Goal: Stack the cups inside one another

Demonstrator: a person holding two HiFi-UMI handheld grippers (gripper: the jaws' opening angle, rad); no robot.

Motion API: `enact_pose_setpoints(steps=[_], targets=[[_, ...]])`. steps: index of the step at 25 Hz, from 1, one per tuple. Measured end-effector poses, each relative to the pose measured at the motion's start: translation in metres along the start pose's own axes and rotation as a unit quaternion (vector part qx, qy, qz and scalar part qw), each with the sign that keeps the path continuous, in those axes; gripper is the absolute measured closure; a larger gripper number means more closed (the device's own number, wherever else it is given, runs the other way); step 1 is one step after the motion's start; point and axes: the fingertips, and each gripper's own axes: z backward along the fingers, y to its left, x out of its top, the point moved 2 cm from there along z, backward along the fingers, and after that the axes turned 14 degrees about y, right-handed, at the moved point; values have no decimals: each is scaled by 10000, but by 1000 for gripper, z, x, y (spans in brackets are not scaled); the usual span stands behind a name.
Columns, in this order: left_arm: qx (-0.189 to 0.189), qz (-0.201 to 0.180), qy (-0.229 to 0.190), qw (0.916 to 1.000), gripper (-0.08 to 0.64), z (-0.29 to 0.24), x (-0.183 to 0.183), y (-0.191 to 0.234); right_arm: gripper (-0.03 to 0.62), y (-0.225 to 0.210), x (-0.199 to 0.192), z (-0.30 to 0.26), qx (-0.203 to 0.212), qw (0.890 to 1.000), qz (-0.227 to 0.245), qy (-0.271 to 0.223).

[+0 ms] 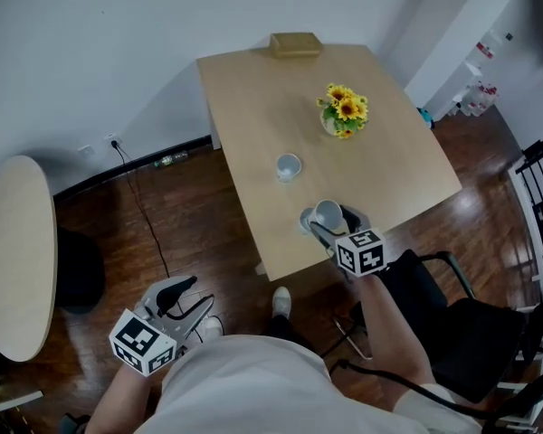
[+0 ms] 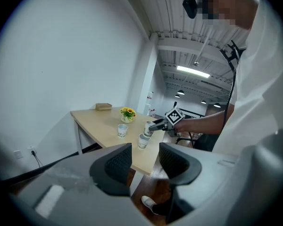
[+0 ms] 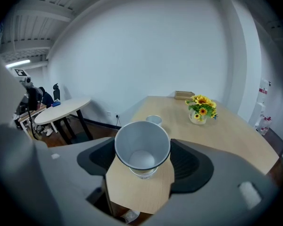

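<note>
So the person is standing at the near end of the tabletop [image 1: 253, 107] with a gripper in each hand. The right forearm is stretched forward and a little to the right, reaching over the near edge. The right tongs [image 1: 324, 220] are pinching a held cup [image 3: 142, 147] by its sides, mouth up, one jaw on each side of the wall. Directly under it sits a lower cup [image 2: 142, 141] on the tabletop close to the near edge. The held cup hangs right above it, and I honestly can't tell if the two touch.

The left arm hangs low by the person's side, well off to the left of the tabletop. The left tongs [image 1: 192, 295] are out over the wooden floor [image 1: 199, 206], jaws spread with nothing between them.

A far cup [image 1: 288, 166] stands on its own further in, roughly mid-tabletop, well apart from the other two. Past that there's a small pot of yellow flowers [image 1: 344, 108] toward the right, and a flat brown box [image 1: 295, 44] at the far edge. A round table [image 1: 14, 251] is off to the left, and a black chair [image 1: 462, 319] sits at the near right.
</note>
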Motion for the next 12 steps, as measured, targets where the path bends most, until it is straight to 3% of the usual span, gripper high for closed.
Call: enact_pose_setpoints(steps=[8, 12], targets=[[202, 178, 34, 9996, 369, 11, -13, -2, 222, 1, -9, -26, 172, 9997, -24, 151], [207, 188, -15, 9996, 368, 11, -13, 0, 205, 8, 5, -12, 256, 9997, -14, -52]])
